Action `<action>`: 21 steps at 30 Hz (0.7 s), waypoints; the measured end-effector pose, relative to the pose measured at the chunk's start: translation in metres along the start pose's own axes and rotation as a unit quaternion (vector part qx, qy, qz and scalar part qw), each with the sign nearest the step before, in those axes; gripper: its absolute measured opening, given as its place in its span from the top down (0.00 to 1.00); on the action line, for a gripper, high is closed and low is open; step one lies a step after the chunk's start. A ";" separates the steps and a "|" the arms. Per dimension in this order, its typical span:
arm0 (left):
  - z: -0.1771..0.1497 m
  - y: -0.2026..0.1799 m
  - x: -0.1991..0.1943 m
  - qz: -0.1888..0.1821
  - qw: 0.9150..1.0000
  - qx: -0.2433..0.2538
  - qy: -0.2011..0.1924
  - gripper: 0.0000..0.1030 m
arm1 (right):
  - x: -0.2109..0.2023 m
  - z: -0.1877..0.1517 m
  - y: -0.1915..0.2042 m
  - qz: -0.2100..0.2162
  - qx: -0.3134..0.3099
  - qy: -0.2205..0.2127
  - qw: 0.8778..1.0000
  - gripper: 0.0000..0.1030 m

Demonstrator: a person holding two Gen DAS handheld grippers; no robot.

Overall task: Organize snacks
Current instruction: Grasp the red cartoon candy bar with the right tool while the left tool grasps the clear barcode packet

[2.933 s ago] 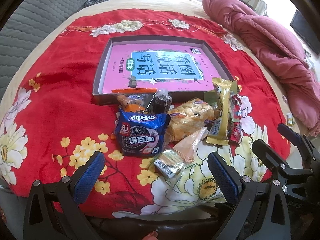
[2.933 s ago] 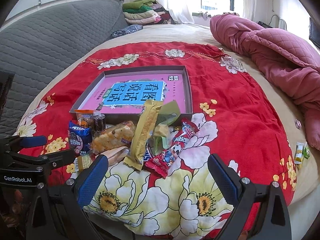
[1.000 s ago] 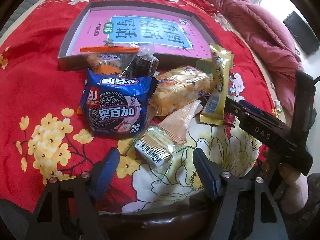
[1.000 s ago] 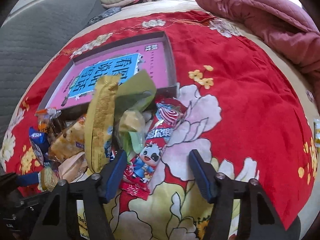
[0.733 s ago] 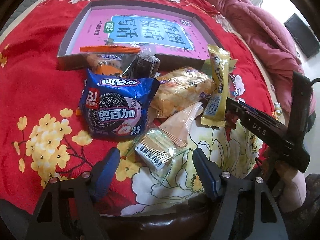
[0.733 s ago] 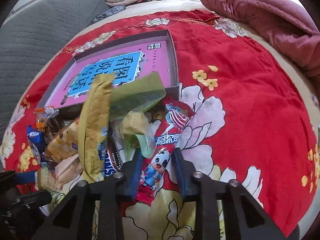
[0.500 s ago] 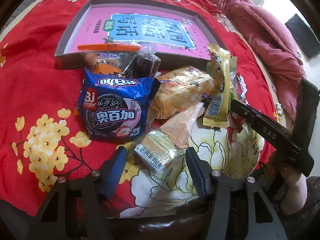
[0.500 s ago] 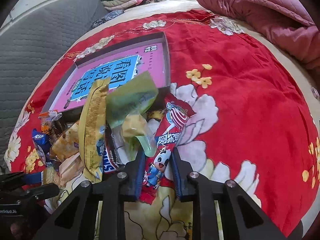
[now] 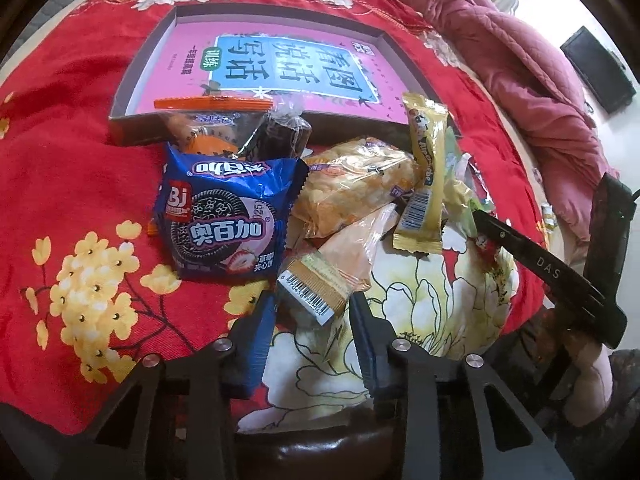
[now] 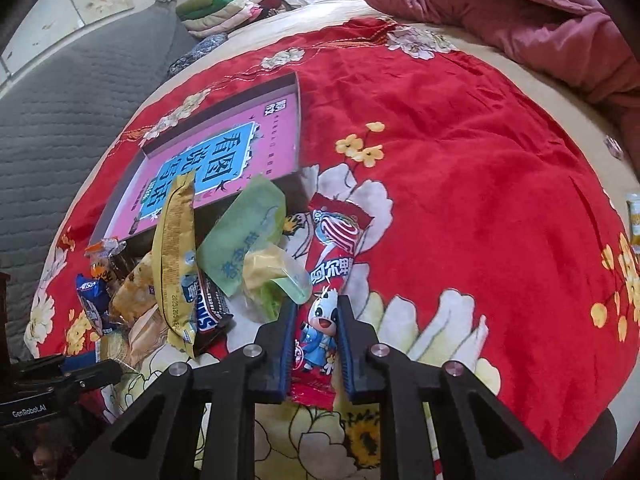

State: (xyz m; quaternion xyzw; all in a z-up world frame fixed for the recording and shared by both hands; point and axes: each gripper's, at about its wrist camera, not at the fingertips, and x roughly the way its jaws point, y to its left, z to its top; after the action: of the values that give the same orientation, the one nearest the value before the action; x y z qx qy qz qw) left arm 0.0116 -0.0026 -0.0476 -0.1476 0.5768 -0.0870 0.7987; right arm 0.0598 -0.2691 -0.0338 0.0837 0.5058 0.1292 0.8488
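On the red floral bedspread (image 10: 460, 184) before you lies a heap of snacks, just short of the shallow grey cardboard box lid (image 9: 160, 36) with a pink book cover printed in Chinese inside. Your left gripper (image 9: 314, 320) has its blue-padded jaws closed in on the barcode end of a clear-and-peach wafer packet (image 9: 320, 288), which lies flat at the near edge of the heap. Your right gripper (image 10: 316, 336) pinches the lower end of a long red candy wrapper with a cartoon cow (image 10: 332, 264), on the heap's right side. Catalogued between them: a blue chocolate sandwich-cookie bag (image 9: 224, 220), a yellow crisp-rice packet (image 9: 356, 188), a tall gold bar wrapper (image 9: 426, 172), a green pouch (image 10: 244, 236), an orange-sealed clear packet (image 9: 208, 120) and a dark sweet in cellophane (image 9: 280, 136), both leaning on the lid's front wall.
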 end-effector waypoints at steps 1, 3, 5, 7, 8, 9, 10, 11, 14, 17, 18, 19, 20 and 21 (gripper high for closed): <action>0.000 0.000 -0.001 0.000 1.000 0.000 -0.001 0.63 | -0.001 0.000 -0.001 0.001 0.003 0.001 1.000 0.83; 0.000 0.002 -0.001 -0.001 1.000 -0.001 -0.001 0.63 | 0.002 -0.001 -0.003 0.003 0.003 0.014 1.000 0.83; 0.000 0.003 0.001 -0.002 1.000 -0.004 0.004 0.63 | 0.004 -0.002 -0.003 -0.006 -0.001 0.019 1.000 0.83; -0.001 0.003 0.002 -0.002 1.000 -0.002 0.006 0.63 | 0.006 -0.002 0.001 -0.015 -0.015 0.021 1.000 0.83; -0.001 0.003 0.001 -0.002 1.000 -0.003 0.005 0.63 | 0.007 -0.003 0.003 -0.019 -0.021 0.022 0.999 0.83; 0.000 0.002 0.002 -0.002 1.000 -0.003 0.004 0.63 | 0.008 -0.004 0.004 -0.022 -0.027 0.022 0.999 0.83; 0.000 0.002 0.002 -0.004 1.000 -0.005 0.005 0.63 | 0.009 -0.005 0.005 -0.024 -0.030 0.023 0.999 0.83; 0.001 0.003 0.003 -0.007 1.000 -0.009 0.007 0.62 | 0.011 -0.005 0.004 -0.022 -0.030 0.025 0.999 0.83; 0.002 0.007 0.006 -0.015 1.000 -0.023 0.012 0.61 | 0.011 -0.004 0.000 -0.012 -0.017 0.024 0.999 0.83; 0.003 0.010 0.008 -0.021 0.999 -0.029 0.011 0.61 | 0.009 -0.003 -0.004 -0.008 -0.008 0.020 1.000 0.83; 0.004 0.010 0.009 -0.022 0.999 -0.030 0.012 0.60 | 0.009 -0.003 -0.004 -0.008 -0.007 0.019 1.000 0.83; 0.005 0.010 0.011 -0.025 0.999 -0.032 0.015 0.59 | 0.008 -0.003 -0.004 -0.009 -0.007 0.018 1.000 0.83; 0.006 0.011 0.012 -0.029 0.999 -0.036 0.018 0.57 | 0.008 -0.002 -0.004 -0.008 -0.006 0.017 1.000 0.83; 0.006 0.012 0.014 -0.034 0.998 -0.040 0.018 0.55 | 0.007 -0.002 -0.004 -0.008 -0.005 0.016 1.000 0.83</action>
State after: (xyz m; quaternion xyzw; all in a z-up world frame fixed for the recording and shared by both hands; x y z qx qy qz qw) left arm 0.0217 0.0056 -0.0623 -0.1973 0.5891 -0.0932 0.7780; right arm 0.0615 -0.2707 -0.0419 0.0733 0.5196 0.1260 0.8419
